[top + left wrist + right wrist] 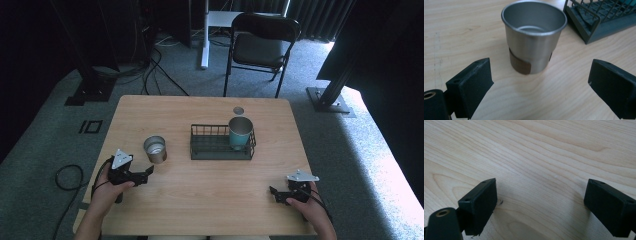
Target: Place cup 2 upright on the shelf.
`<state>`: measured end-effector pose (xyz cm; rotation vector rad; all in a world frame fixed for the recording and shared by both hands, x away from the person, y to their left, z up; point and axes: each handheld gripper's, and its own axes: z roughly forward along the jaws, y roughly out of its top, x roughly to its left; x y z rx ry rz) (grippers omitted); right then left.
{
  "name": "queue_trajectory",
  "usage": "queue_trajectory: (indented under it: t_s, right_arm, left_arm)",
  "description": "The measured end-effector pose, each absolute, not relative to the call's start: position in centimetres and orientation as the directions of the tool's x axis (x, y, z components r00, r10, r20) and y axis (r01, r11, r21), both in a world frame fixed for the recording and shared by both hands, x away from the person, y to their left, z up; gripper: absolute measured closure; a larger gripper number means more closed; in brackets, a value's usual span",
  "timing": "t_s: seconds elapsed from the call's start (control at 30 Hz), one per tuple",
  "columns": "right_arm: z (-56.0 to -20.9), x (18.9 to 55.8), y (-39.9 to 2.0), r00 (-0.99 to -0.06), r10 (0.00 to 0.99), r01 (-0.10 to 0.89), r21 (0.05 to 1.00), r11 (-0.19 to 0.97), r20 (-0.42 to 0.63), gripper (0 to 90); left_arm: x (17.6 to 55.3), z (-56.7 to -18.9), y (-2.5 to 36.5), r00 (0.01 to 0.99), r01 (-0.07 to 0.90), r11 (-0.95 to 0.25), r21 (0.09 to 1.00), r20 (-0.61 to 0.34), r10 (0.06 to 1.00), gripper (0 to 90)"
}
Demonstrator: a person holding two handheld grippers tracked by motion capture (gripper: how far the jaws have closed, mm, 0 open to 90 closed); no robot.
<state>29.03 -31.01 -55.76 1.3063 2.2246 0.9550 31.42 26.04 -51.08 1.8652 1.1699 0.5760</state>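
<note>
Steel cup [534,37] empty, upright; teal cup [240,132] in basket [200,146].

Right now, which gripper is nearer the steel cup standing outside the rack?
Left. The left gripper sits open just short of the steel cup; the right gripper rests open far across the table.

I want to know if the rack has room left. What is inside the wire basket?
A teal cup stands upright at the right end of the wire basket; the remainder looks empty. The basket floor under the cup is hidden.
</note>
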Motion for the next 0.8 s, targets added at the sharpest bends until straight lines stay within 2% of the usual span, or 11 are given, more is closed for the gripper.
queue_trajectory:
  t_s: [0.43,0.63,0.8]
  right_arm:
    - [-55.8,29.0,-31.0,-0.490,0.871,0.607,0.722,0.334,0.009,10.9]
    - [-55.8,29.0,-31.0,-0.490,0.872,0.607,0.721,0.333,0.010,10.9]
    - [-55.8,29.0,-31.0,-0.490,0.872,0.607,0.722,0.333,0.010,11.0]
  left_arm:
    - [33.6,-50.5,24.2,0.429,0.480,-0.178,0.859,-0.052,0.902,3.1]
    - [34.6,-50.5,23.5,0.373,0.470,-0.132,0.873,-0.061,0.926,3.2]
    - [35.2,-50.6,22.8,0.357,0.454,-0.150,0.878,-0.025,0.934,3.2]
